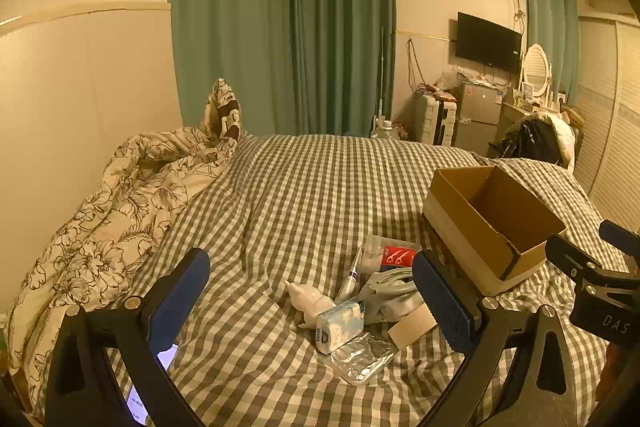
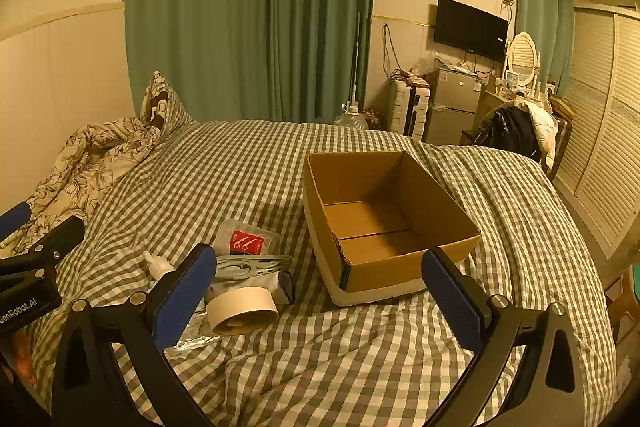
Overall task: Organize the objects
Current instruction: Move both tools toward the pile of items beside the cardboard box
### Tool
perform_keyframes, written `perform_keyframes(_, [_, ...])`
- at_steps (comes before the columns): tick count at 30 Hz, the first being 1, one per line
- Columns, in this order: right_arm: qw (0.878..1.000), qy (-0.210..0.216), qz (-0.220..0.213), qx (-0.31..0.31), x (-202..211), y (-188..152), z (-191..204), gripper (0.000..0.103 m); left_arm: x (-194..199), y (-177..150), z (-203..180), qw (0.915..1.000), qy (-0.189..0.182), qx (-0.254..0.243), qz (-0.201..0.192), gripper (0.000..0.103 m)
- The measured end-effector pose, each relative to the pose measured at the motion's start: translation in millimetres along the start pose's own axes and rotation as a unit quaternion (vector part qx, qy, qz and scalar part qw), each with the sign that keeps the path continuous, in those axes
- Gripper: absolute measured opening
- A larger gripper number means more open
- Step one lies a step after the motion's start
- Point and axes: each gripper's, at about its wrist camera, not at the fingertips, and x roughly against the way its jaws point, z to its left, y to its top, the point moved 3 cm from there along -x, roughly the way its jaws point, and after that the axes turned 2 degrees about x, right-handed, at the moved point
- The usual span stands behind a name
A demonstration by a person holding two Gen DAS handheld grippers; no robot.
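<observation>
Right now both tools hang above the green-and-white checked bedspread with nothing in them. The left gripper has its blue-padded jaws spread wide, and so does the right gripper; neither touches anything.

A small heap of loose things lies on the cover: a white squeeze bottle lying on its side, a clear plastic syringe, a pale blue tissue packet, a crinkled silver foil pouch, a roll of beige paper tape, a grey folded hanger-like bundle and a clear pouch with a red label. The open brown cardboard box with a white base sits just beside the heap, on its right, and looks empty.

What the coming pick turns on is which tool faces what. In the left wrist view the heap lies straight ahead between the jaws, the tissue packet nearest, with its long axis running roughly across the gap. In the right wrist view the heap is ahead and to the left, behind the left finger, while the box is straight ahead. So the left gripper seems better placed to take an item, and the box then lies off to its right. The sorting appears not yet begun.
</observation>
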Motion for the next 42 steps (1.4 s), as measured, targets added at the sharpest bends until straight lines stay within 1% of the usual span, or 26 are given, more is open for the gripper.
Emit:
perform_keyframes(24, [1.0,0.008,0.008,0.009,-6,-6,8,0.103,0,-4,1,1.0,0.003,0.001,0.003,0.103])
perform_keyframes(42, [0.999,0.041,0.011,0.014,-8,-9,16,0.103,-2,-3,6,1.0,0.0,0.002,0.003,0.103])
